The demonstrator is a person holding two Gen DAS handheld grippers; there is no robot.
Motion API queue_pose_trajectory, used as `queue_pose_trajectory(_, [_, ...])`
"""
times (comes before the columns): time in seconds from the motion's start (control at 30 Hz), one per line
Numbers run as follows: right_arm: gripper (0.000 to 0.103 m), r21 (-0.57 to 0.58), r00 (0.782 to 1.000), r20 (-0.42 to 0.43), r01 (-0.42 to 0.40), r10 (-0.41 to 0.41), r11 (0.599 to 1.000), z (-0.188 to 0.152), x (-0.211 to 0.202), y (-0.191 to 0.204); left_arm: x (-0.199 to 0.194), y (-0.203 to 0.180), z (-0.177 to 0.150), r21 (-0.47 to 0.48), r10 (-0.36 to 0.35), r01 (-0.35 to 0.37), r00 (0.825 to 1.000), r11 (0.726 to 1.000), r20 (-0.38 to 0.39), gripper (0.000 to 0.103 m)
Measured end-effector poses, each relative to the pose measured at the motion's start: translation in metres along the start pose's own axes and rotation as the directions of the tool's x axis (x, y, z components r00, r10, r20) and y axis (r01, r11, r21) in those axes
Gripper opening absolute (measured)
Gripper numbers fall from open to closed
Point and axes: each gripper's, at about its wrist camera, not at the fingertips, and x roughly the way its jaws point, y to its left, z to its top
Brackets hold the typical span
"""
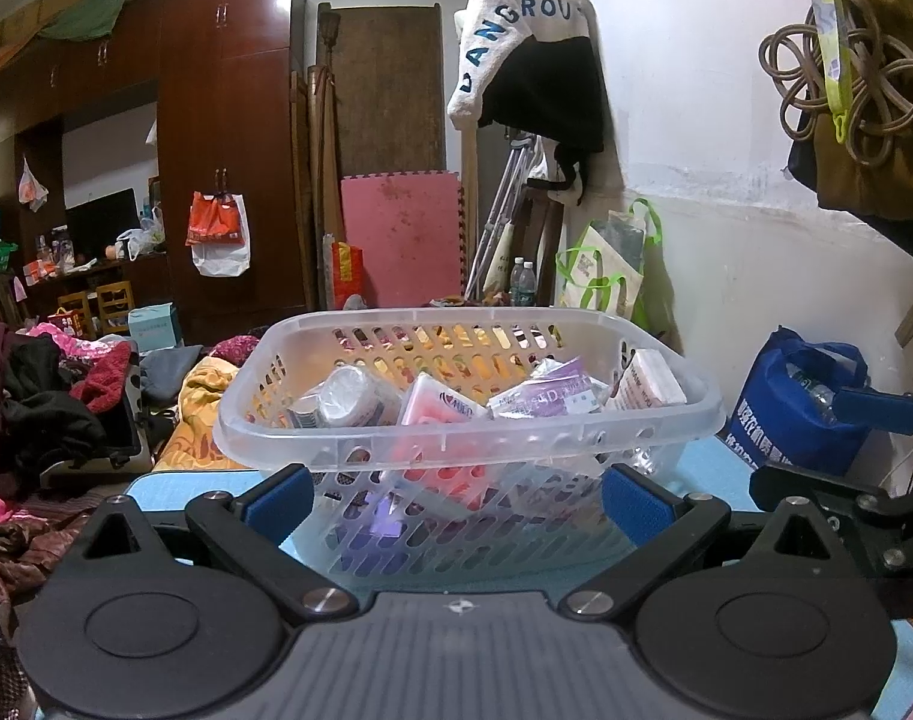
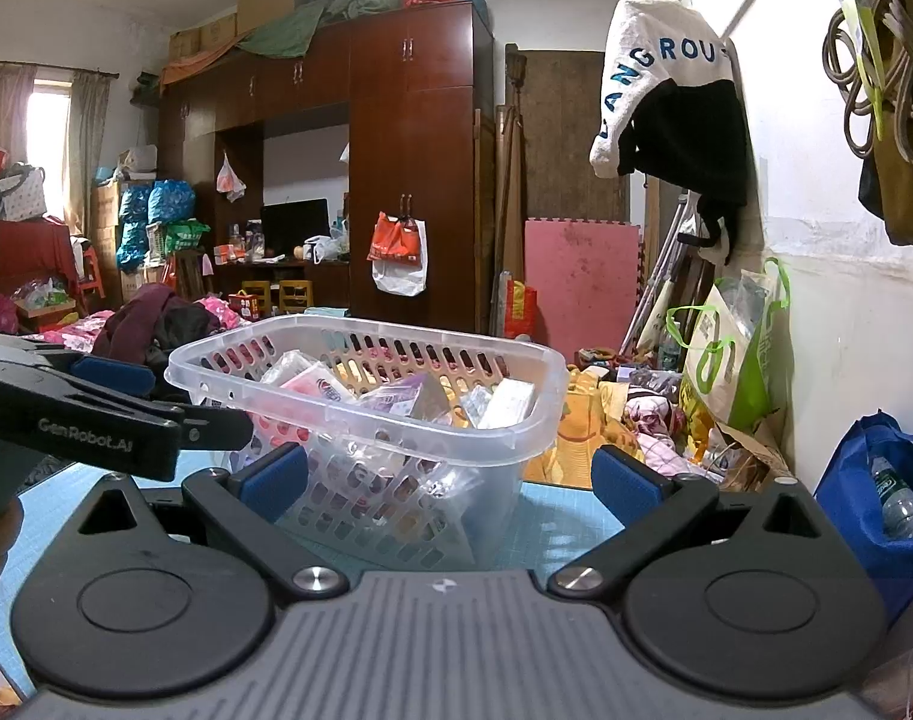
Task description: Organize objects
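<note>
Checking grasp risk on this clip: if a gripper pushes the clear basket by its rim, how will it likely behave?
The clear basket looks like thin, slotted plastic, so its rim probably flexes. The small packets inside seem light, so it likely slides easily on the blue mat rather than tipping.

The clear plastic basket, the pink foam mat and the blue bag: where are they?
Clear plastic basket [image 1: 396, 432]: left wrist view, front rim.
Pink foam mat [image 2: 582, 282]: right wrist view, middle.
Blue bag [image 1: 786, 414]: left wrist view, front side.

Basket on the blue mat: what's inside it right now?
The basket holds a pink packet, a purple packet, a white box and a wrapped roll. Items underneath are hidden.
</note>
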Motion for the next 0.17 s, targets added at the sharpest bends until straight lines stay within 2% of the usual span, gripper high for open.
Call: queue_pose_trajectory(0.17, [0.103, -0.002, 1.0, 0.002, 0.003, -0.003, 1.0, -0.0001, -0.0002, -0.0011, 0.0041, -0.0024, 0.0046, -0.01, 0.011, -0.011, 1.0, 1.0, 0.002, 0.103])
